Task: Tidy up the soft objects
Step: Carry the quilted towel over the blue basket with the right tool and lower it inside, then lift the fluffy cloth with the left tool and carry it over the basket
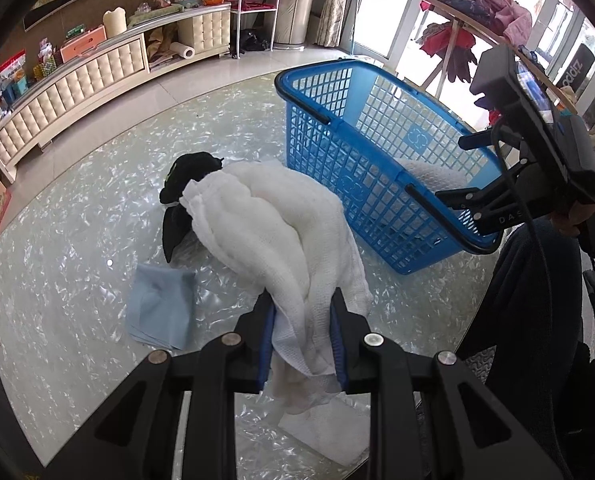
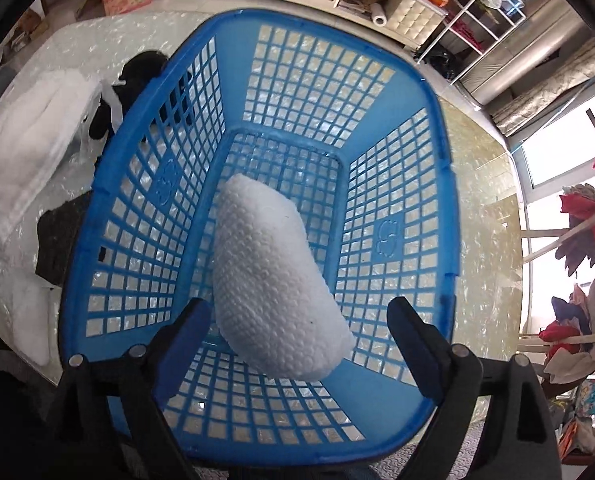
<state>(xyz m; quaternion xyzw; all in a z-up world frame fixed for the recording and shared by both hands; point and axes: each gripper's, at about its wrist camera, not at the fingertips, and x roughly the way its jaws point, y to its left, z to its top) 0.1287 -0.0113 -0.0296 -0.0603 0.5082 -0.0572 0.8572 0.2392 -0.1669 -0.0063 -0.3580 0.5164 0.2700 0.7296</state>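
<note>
So far one white rolled towel lies in the blue basket beneath the wide-open right tool, while the left tool grips a white cloth, and black and light-blue pieces wait on the tabletop.

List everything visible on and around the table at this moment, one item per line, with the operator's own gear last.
basket: one, blue plastic lattice, standing on the table
folded towel: one, white, knobbly weave, lying inside the basket
large white cloth: one, white, draped on the table beside the basket, one end clamped
black garment: one, black, partly under the far end of the large white cloth
blue cloth: one, pale blue, folded flat on the table
table: one, pale with a pearly shimmer
cabinet: one, cream, tufted, along the wall
left gripper: black with blue pads, shut on the large white cloth
right gripper: black, jaws apart above the basket, holding nothing
</note>
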